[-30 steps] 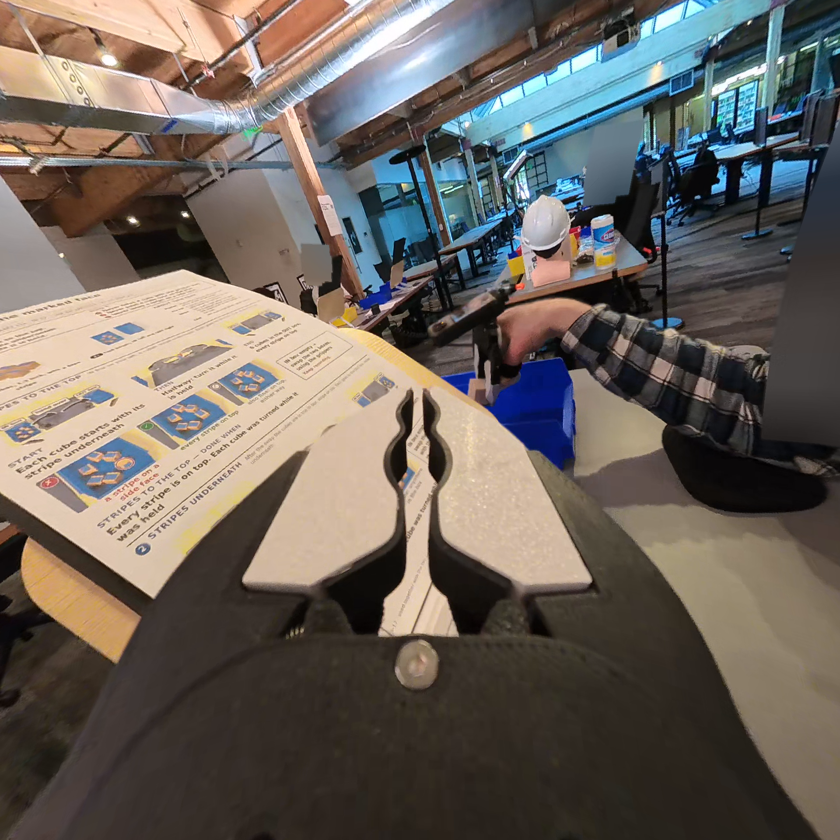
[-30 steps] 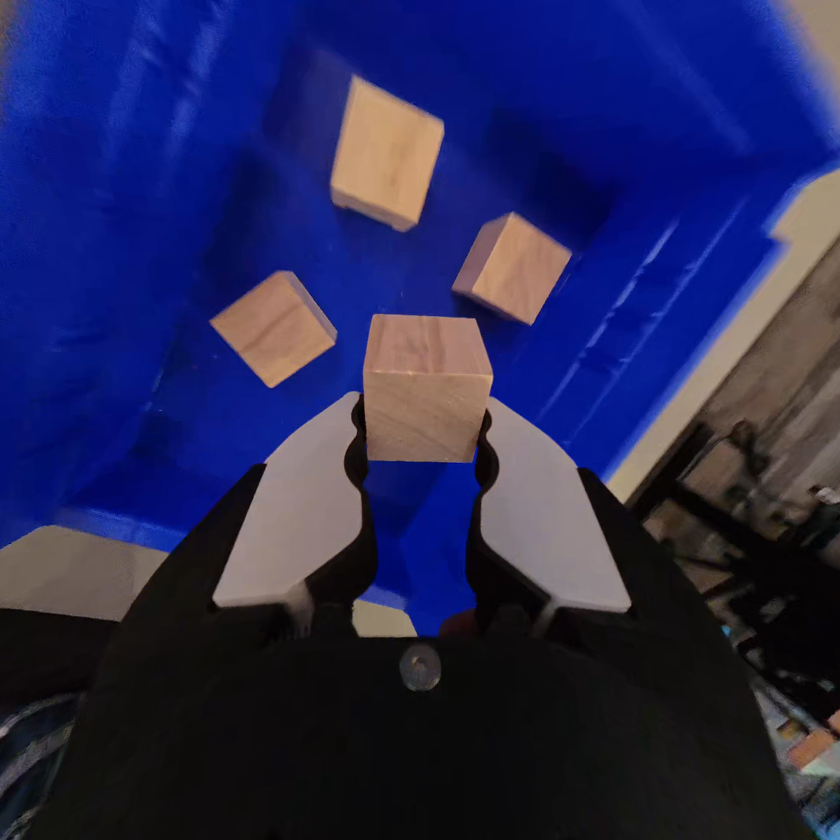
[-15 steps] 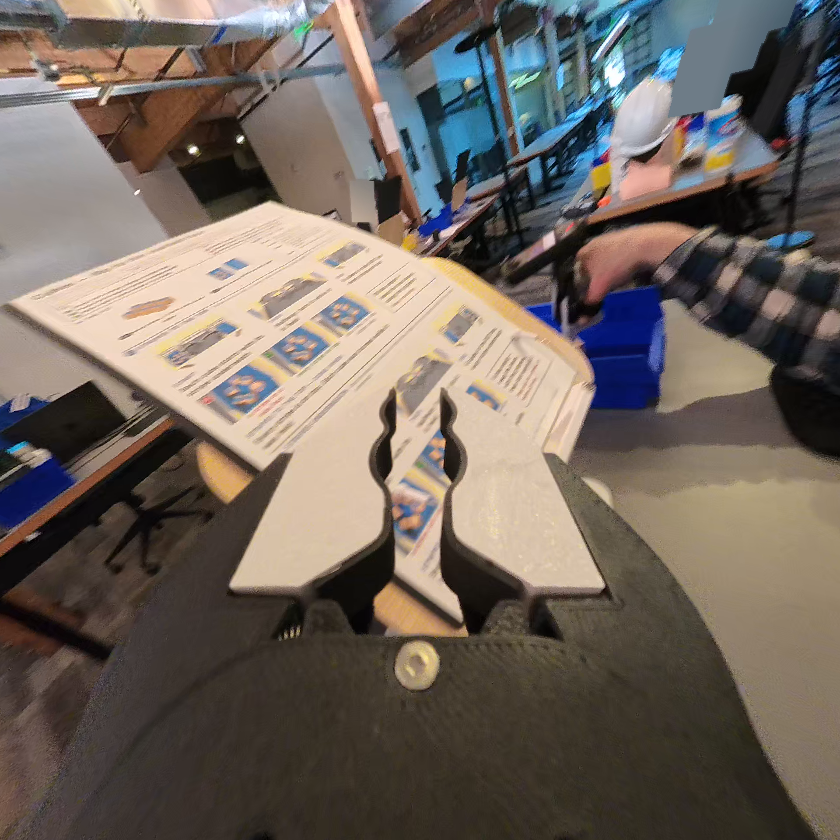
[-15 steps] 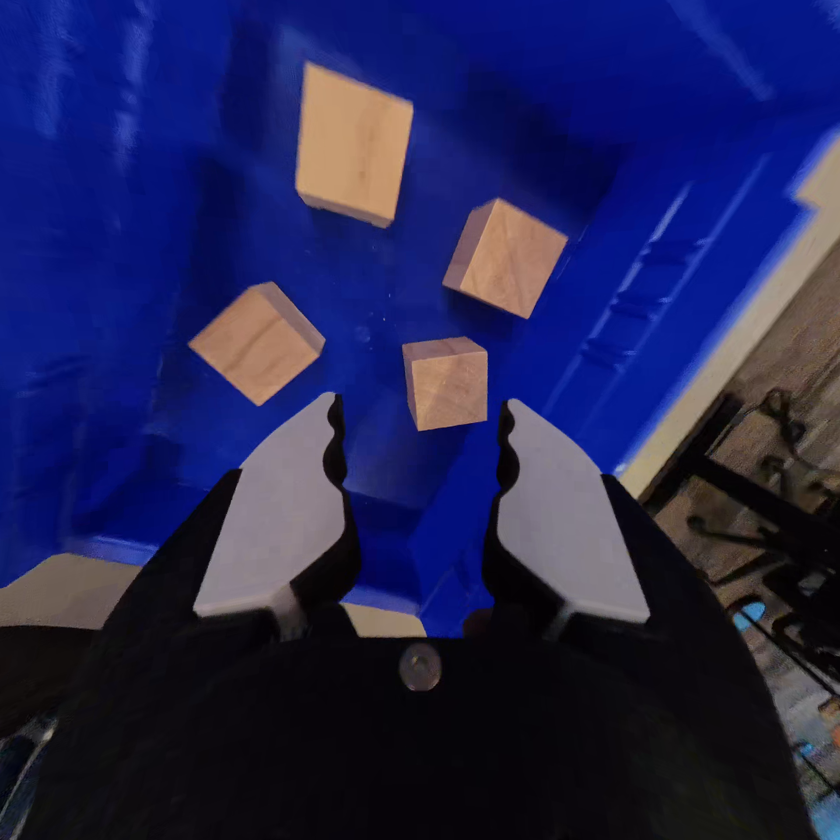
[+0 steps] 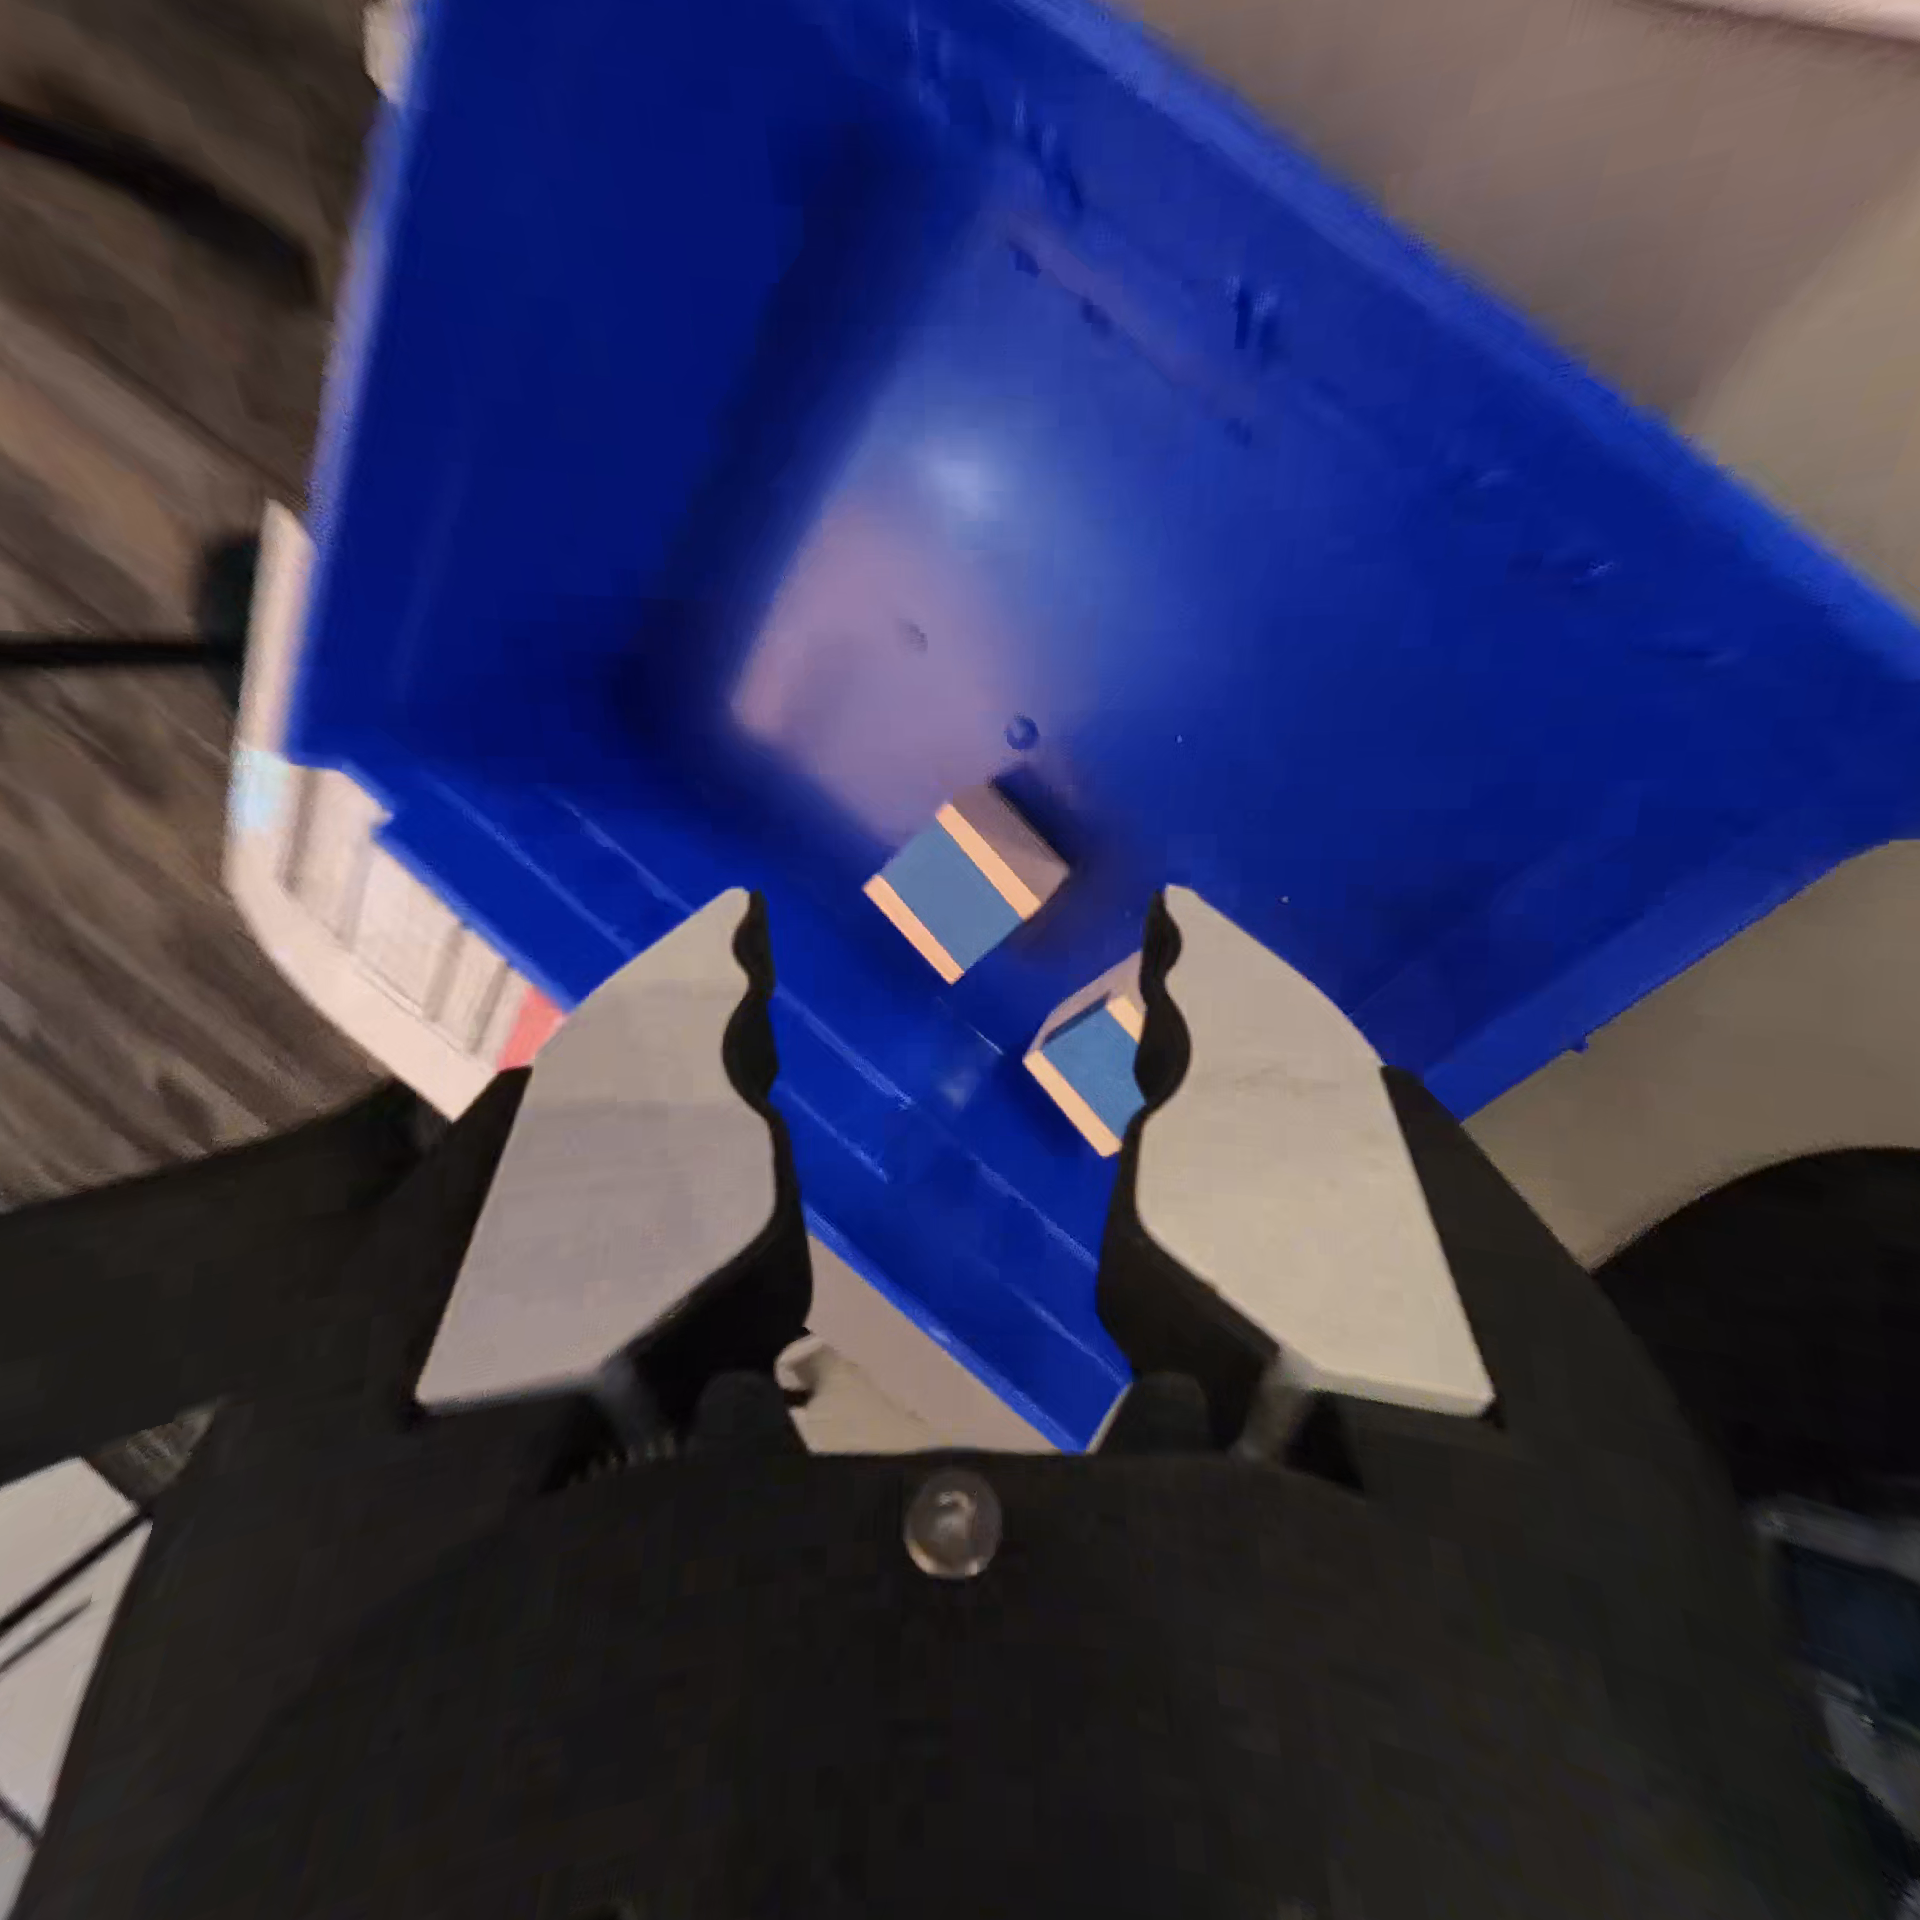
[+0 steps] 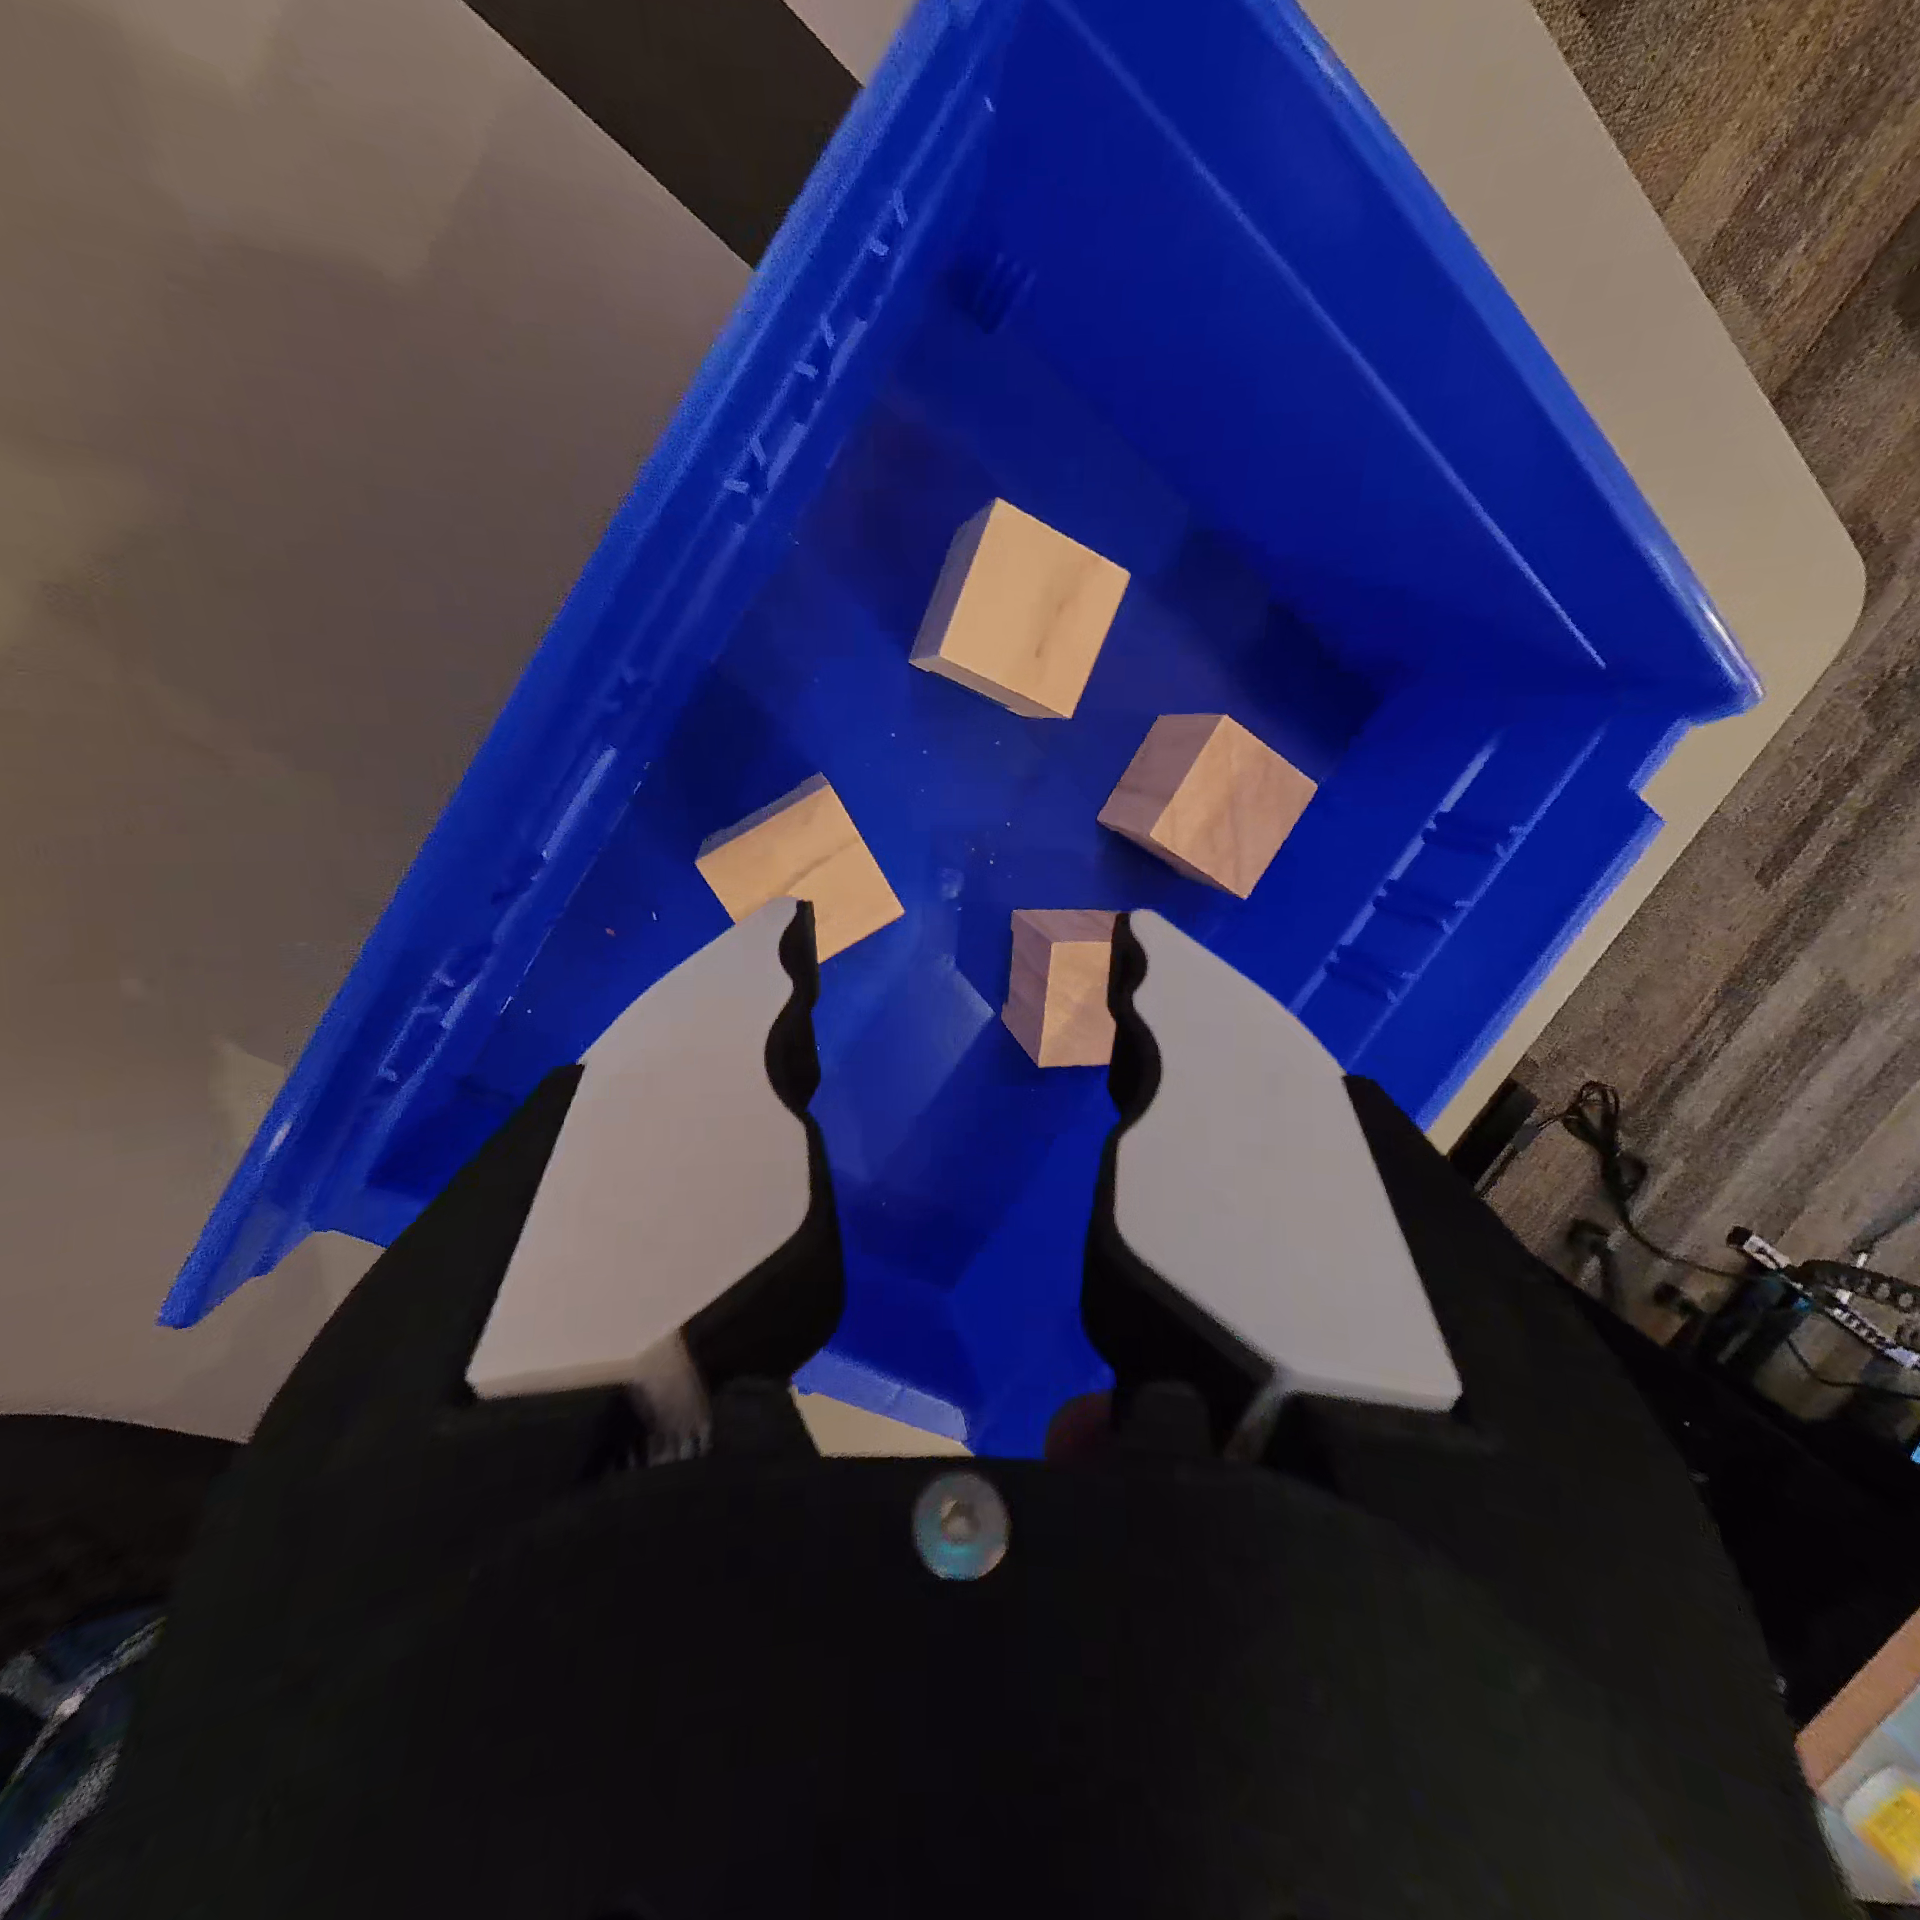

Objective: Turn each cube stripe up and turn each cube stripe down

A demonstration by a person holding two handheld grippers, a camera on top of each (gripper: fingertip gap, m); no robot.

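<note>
Cubes fill 2 blue bins. Under the right gripper (image 6: 956, 987) (fingers spread, gripping nothing), one bin (image 6: 1351, 343) holds 4 plain-faced wooden cubes (image 6: 1023, 608). Under the spread, unladen left gripper (image 5: 951, 977), the other bin (image 5: 1351, 623) shows 2 stripe-up cubes (image 5: 961, 894).

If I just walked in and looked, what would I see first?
You'd spot the big bright blue bin on the pale table first, filling the middle of the right wrist view. Inside lie four plain wooden cubes, scattered apart. In the blurrier left wrist view, two cubes with a blue stripe on top sit just beyond the open left gripper.
</note>
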